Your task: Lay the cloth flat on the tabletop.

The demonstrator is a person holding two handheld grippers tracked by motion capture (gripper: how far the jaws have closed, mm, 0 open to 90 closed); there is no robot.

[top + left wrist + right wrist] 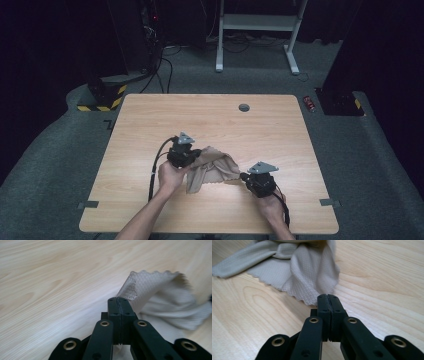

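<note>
In the lower middle of the high view, the beige cloth (214,170) is bunched on the counter (150,115), strung left-to-right between both grippers. The left gripper (192,159) has its jaws pressed together on a hemmed corner at the cloth's left end. The right gripper (243,176) pinches the scalloped edge on the right. Neither hand is nearer, so I'd guess pulling apart comes next.

high view: above, looking down | gripper views: close, table-level | shared: cloth (212,170) on table (210,120)
</note>
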